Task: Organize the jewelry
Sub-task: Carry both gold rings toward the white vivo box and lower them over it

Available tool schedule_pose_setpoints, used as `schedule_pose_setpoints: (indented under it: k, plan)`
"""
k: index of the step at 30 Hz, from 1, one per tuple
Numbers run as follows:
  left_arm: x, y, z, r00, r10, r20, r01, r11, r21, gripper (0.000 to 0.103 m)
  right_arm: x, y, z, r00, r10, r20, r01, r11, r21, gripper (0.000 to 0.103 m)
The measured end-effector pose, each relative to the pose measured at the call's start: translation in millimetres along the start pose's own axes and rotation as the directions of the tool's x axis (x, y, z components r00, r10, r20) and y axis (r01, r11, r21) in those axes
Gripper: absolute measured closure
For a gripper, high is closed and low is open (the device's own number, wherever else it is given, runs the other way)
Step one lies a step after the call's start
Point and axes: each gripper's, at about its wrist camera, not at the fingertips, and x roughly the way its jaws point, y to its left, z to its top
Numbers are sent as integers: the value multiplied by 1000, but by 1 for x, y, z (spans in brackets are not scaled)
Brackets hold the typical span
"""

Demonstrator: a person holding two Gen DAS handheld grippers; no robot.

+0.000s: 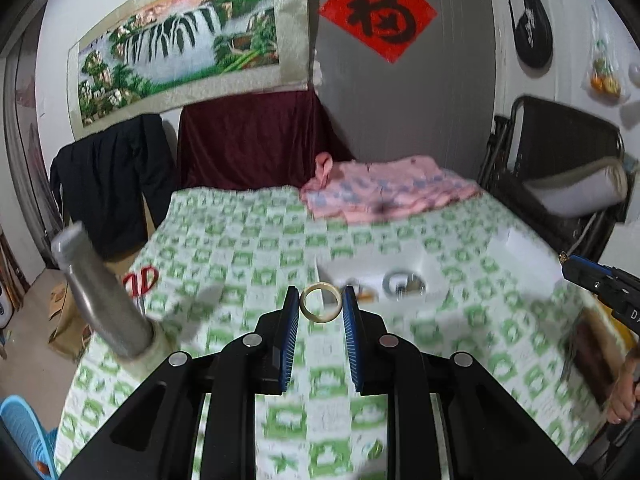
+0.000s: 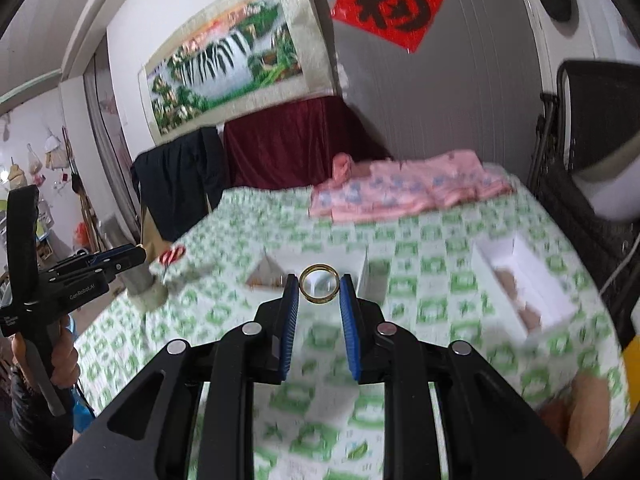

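Left gripper is pinching a pale ring between its blue pads; right gripper is pinching a gold ring. Both are hanging above the green-checked cloth, before white boxes.

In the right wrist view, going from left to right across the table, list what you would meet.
Left gripper → red scissors → gold ring held in the right gripper → open white box.

garment behind box on tablecloth — chair right
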Motion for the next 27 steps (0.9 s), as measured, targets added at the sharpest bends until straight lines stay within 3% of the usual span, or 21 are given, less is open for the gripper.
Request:
schedule_pose_setpoints:
  k: [6, 12, 18, 27]
  plan:
    - [9, 2, 53, 998, -17, 58, 18, 1000, -24, 81, 15, 6, 47, 998, 24, 56, -25, 1000, 2, 83]
    - [43, -1, 76, 998, -40, 53, 44, 997, -59, 81, 58, 3, 68, 997, 56, 48, -59, 997, 53, 83]
    - [100, 0, 75, 998, -62, -8, 61, 991, -116, 81, 118, -7, 60, 998, 60, -19, -57, 993, 107, 83]
    - [184, 3, 45, 988, -72, -137, 49, 985, -163, 81, 193, -24, 31, 988, 30, -151, -10, 991, 130, 83]
